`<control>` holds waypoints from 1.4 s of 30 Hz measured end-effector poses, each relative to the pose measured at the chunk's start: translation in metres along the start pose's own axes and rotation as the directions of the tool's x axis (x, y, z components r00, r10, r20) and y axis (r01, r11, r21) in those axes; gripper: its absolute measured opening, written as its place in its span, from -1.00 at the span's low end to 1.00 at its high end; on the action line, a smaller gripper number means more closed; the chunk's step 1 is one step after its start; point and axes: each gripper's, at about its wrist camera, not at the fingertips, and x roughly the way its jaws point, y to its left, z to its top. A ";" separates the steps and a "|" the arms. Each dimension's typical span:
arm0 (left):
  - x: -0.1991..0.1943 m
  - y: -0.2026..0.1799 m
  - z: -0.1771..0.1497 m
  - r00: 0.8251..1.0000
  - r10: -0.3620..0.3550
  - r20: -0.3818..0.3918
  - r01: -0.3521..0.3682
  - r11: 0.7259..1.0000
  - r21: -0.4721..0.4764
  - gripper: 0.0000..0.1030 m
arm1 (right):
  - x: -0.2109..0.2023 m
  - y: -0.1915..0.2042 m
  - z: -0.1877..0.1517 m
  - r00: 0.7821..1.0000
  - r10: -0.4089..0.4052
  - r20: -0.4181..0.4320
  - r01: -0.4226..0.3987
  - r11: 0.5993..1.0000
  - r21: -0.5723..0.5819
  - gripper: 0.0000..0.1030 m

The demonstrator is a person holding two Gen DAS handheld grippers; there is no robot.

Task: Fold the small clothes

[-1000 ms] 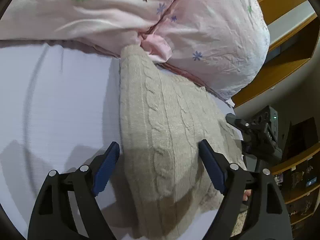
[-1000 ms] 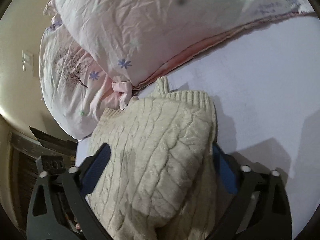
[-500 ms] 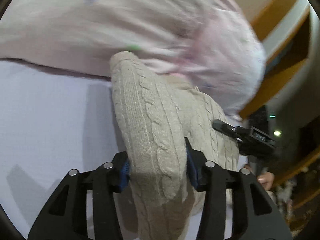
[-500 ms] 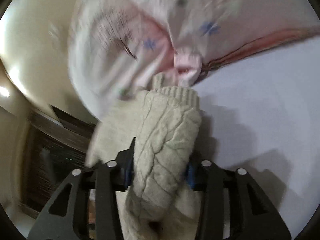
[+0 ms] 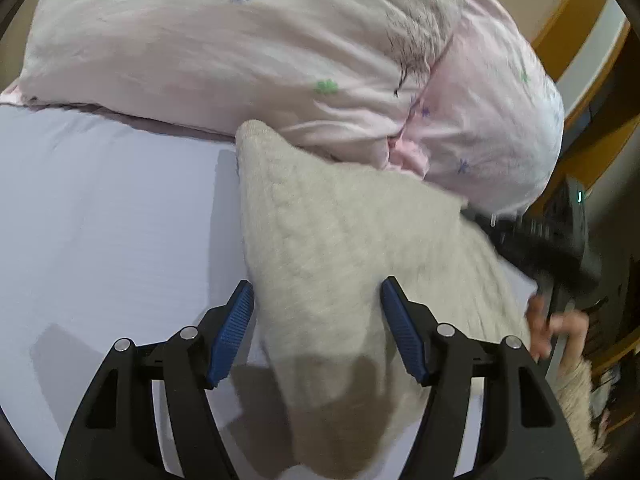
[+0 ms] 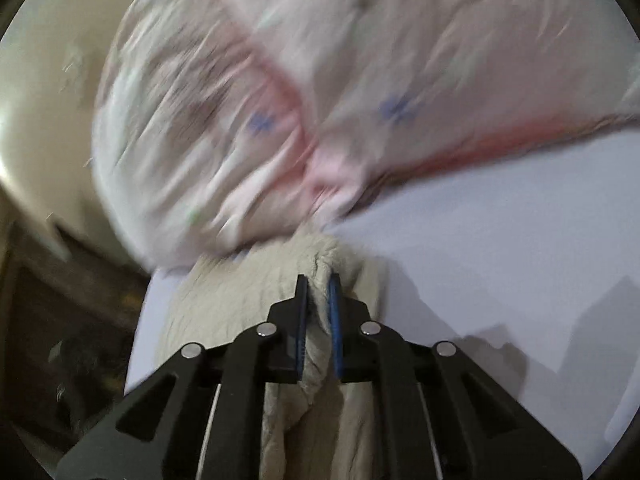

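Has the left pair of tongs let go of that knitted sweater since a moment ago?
Yes. The left tongs now stand open around the sweater, which stays beside the pink pillow.

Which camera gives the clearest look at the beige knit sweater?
The left wrist view: the beige knit sweater spreads wide and fairly sharp across the bed. The right wrist view shows only a bunched fold pinched in the right gripper, amid motion blur.

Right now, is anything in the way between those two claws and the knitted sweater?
Nothing visible. The right gripper is already pinched on a fold of the sweater, and the left gripper sits open with the knit directly between its fingers, on the bedsheet.
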 end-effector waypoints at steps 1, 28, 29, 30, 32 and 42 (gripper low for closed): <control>0.001 0.000 -0.001 1.000 -0.006 0.001 0.006 1.000 0.003 0.30 | 0.002 -0.002 0.004 1.000 -0.024 0.006 0.024 1.000 0.013 -0.82; -0.022 -0.035 -0.099 0.937 0.349 -0.026 -0.331 0.909 0.255 0.97 | -0.051 0.063 -0.185 0.903 -0.428 0.027 0.411 0.846 -0.339 0.74; -0.021 -0.036 -0.100 0.932 0.363 -0.018 -0.346 0.901 0.261 0.97 | -0.048 0.065 -0.186 0.897 -0.440 0.036 0.425 0.839 -0.340 0.75; -0.020 -0.037 -0.101 0.929 0.370 -0.016 -0.352 0.897 0.265 0.97 | -0.045 0.066 -0.187 0.894 -0.447 0.036 0.431 0.835 -0.342 0.75; -0.020 -0.037 -0.101 0.927 0.374 -0.009 -0.359 0.896 0.262 0.97 | -0.043 0.068 -0.190 0.887 -0.460 0.042 0.442 0.821 -0.361 0.78; -0.020 -0.036 -0.100 0.926 0.378 -0.001 -0.365 0.895 0.257 0.97 | -0.033 0.070 -0.194 0.874 -0.485 0.027 0.454 0.797 -0.399 0.96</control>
